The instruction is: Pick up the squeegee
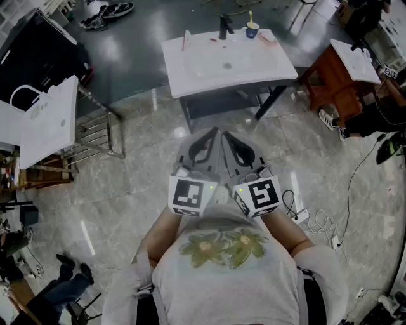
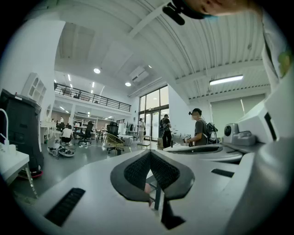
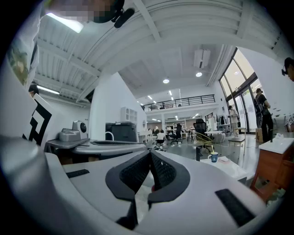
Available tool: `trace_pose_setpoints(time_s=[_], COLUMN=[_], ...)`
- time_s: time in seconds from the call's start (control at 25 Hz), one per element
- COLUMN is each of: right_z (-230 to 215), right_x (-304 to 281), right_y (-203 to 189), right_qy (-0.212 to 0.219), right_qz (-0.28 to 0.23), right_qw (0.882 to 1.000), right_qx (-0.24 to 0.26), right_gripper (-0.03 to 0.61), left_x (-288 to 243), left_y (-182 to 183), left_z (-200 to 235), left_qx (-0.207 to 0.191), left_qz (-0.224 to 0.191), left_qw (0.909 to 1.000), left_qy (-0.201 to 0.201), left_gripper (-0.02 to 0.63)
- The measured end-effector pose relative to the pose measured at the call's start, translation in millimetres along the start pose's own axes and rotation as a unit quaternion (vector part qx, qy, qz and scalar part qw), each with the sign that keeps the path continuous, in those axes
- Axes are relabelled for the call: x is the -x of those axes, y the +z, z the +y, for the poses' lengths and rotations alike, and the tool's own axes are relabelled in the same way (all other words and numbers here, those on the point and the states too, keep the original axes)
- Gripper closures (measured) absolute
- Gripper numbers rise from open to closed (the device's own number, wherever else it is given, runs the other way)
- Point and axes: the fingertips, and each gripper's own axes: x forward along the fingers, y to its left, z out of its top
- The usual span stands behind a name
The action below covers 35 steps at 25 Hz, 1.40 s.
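Grey shiny tiles made up the floor. On it stood a white bench with a sink in its top and dark legs under it. A second white sink top sat on a brown wooden cupboard to the right. A third sat on a steel rack, well off to the left.

At the bottom was the person's pale shirt with a flower print. The left gripper and the right gripper were side by side in front of the chest. They pointed level at the bench and were well apart from it. The left gripper's jaws were together at the tips, and nothing was between them. The right gripper's jaws were together too, and held nothing.

A black tap stood at the back of the bench. Just to its right was a blue cup with a yellow toothbrush in it. Near the cup lay a pink dish. At the back left corner a thin pale thing stood up. It looked like the squeegee, but it was too small to be sure. No gripper was touching it.
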Motion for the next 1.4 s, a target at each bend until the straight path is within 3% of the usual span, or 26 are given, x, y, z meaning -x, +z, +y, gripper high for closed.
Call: trace_pose_setpoints(time_s=[0.44,0.72,0.88,1.4], right_z=[-32.6,-57.3,-57.7,-69.2], right_x=[8.9,15.6,15.3,-28.3], right_y=[-6.8,-20.4,-16.9,-25.2], right_qy=[0.005,0.019,0.023,0.022], right_qz=[0.01,0.038,0.029,0.056], right_qw=[1.0,0.999,0.998,0.994], right_qx=[-0.011,0.03,0.042,0.094], right_gripper=[0.555,0.555,0.555,0.555], left_x=[-27.1,-47.6,-47.8,-75.6], left_y=[-6.1,-16.1,-19.4,-23.4], left_z=[-20.6,-35.6,-37.5,-1.5], left_qx=[-0.002,0.003,0.003,0.021], left_qz=[0.01,0.021,0.023,0.022], left_qw=[0.9999,0.9994,0.9991,0.9979], left_qy=[0.008,0.027,0.037,0.058], left_gripper=[0.606,0.606,0.606,0.606])
